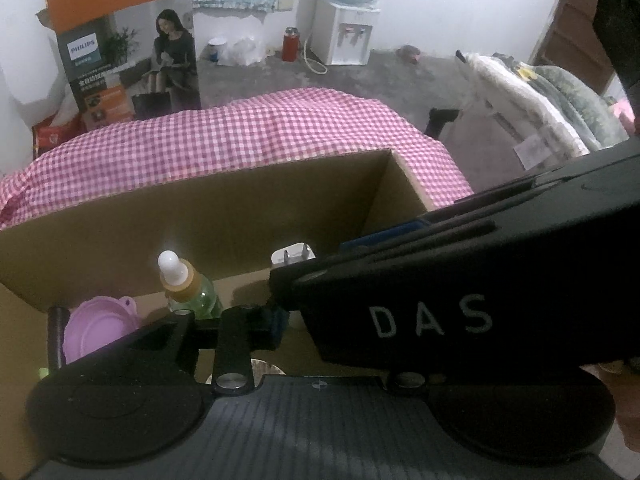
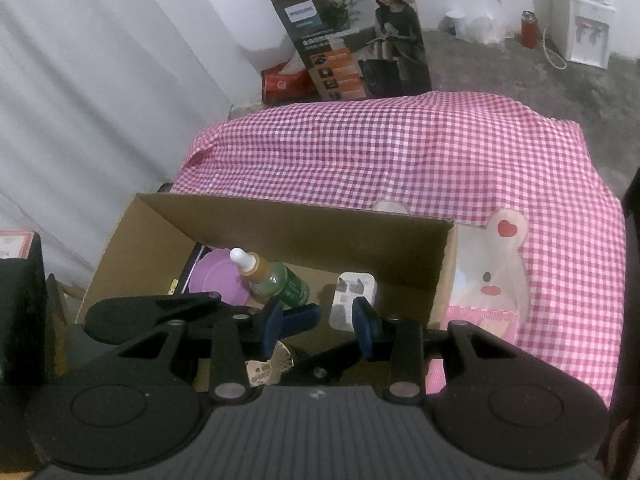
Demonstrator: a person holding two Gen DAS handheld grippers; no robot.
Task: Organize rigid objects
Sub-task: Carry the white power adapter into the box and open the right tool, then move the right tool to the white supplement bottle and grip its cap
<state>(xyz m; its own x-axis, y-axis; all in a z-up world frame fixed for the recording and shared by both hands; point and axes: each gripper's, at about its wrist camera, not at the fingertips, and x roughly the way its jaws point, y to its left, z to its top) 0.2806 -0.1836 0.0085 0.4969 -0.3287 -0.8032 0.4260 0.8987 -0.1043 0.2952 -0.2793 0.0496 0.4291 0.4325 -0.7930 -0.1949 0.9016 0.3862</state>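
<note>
The cardboard box (image 2: 280, 220) stands open on the pink checked cloth (image 2: 400, 152), and both grippers are held over its near edge, pointing down into it. Inside, a green dropper bottle (image 2: 280, 280) lies tilted against a purple lid (image 2: 216, 272), and a white plug adapter (image 2: 352, 292) rests apart from them towards the right wall.

The right gripper (image 2: 316, 322) is seen with its jaws partly open. The box floor shows between the pads and nothing is pressed by them. A dark blue piece just beside its left pad cannot be identified with certainty; it may belong to the other tool.

Of the left gripper (image 1: 288, 322) only one finger is visible, the rest being covered by the right gripper's body, so its opening and any load cannot be told.

The step is judged to be work inside the box, either a pick or a placement. It is best done one tool at a time, since the two are crowded together. The bottle should be approached across its body, not its white tip, and the adapter should be taken by its flat sides. The box wall should be cleared before any descent.
</note>
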